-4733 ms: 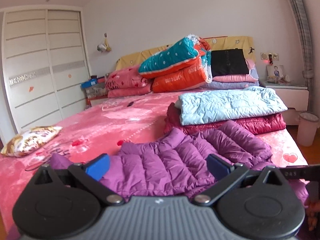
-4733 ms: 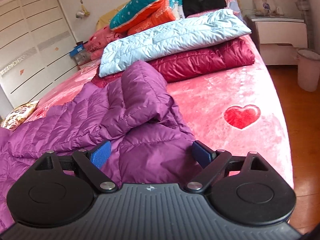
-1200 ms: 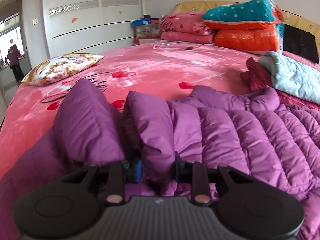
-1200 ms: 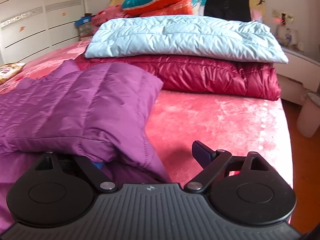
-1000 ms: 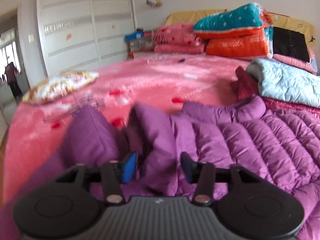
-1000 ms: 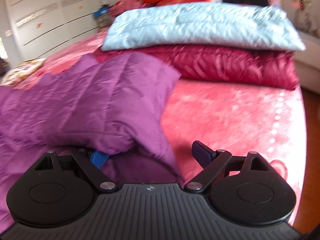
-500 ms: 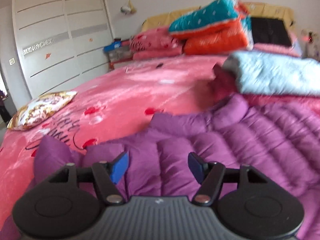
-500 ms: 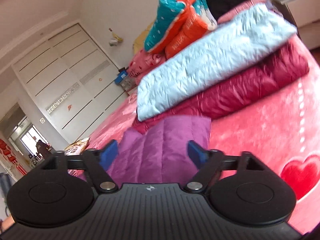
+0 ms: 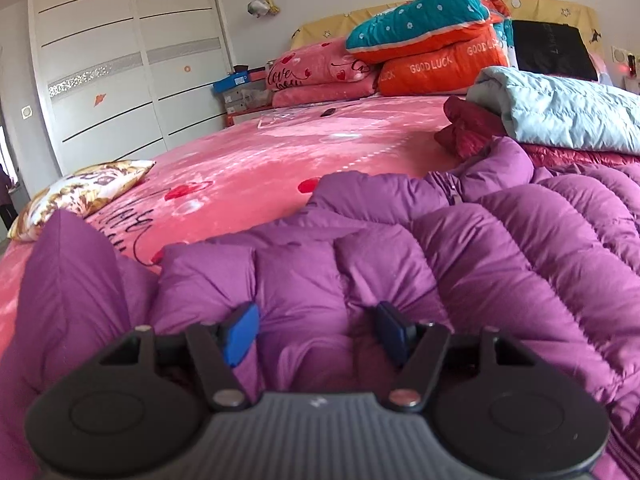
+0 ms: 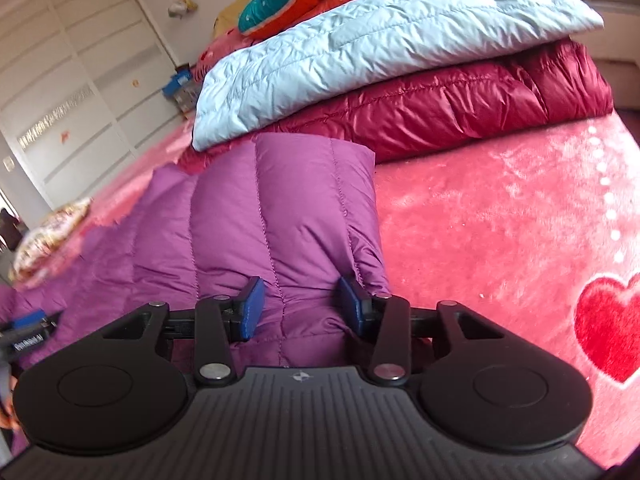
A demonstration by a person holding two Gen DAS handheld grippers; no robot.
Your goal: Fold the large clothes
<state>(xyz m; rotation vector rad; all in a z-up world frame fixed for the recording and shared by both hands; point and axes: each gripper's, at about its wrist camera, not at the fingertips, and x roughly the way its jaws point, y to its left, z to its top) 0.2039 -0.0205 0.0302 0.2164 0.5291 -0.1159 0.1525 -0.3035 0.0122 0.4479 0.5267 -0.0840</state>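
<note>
The purple down jacket lies spread on the pink bed, directly under and ahead of both tongs. The left tongs stand spread, their blue pads resting down in the puffy quilted fabric with a fold of it bulging between them, not squeezed. Left of these tongs a sleeve end of the jacket rises in a rounded peak. Beyond them and to the right the jacket's collar meets a folded dark red jacket with a folded pale blue jacket stacked on it.

The right tongs are also spread, though less widely, and a folded-over panel of the purple down jacket runs between the pads; whether the pads press it cannot be told. Straight ahead of these tongs sit the dark red jacket and pale blue jacket; to their right is bare pink bed with a red heart
</note>
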